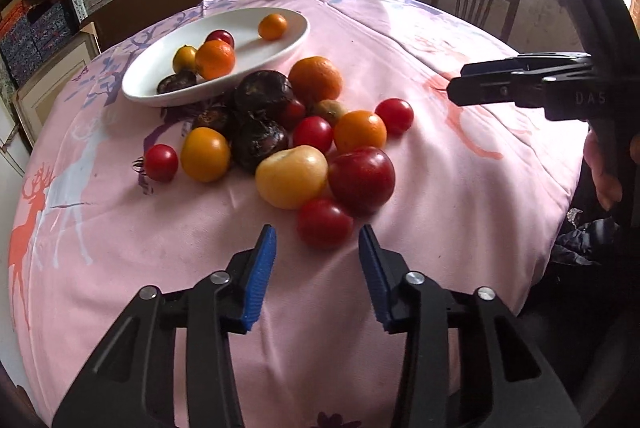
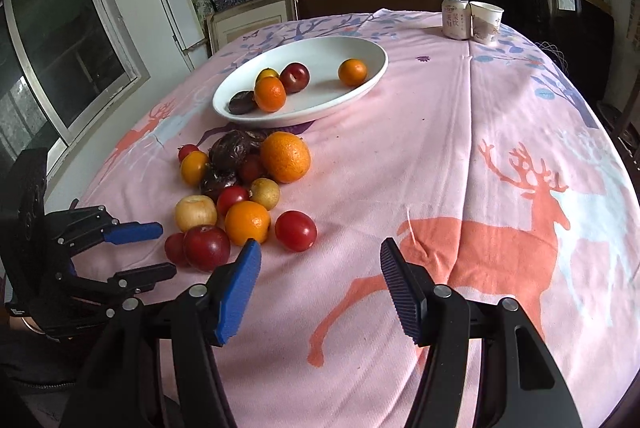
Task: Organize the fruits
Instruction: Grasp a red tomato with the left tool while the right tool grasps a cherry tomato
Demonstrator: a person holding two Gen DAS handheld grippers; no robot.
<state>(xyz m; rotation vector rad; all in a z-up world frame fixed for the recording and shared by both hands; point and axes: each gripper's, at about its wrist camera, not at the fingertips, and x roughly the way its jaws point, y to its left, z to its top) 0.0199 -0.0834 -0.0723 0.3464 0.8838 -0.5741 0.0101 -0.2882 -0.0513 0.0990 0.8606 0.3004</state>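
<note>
Fruit heap (image 1: 296,143) at the white dish's (image 1: 280,45) five o'clock.
Left gripper (image 1: 316,248) and right gripper (image 2: 320,260) both gape, holding nothing.

Left hand-held gripper (image 1: 317,240) gapes before a red tomato (image 1: 324,222) — fruit pile (image 1: 288,131) beyond.

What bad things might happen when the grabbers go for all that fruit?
1. The fruit pile is packed tight and round. The open left hand-held gripper sits just before a red fruit; nudging it could send neighbours rolling over the table.
2. The dish is shallow, so a dropped fruit might roll out again.
3. The right hand-held gripper, also open, is close to the same pile, so the two might bump.
</note>
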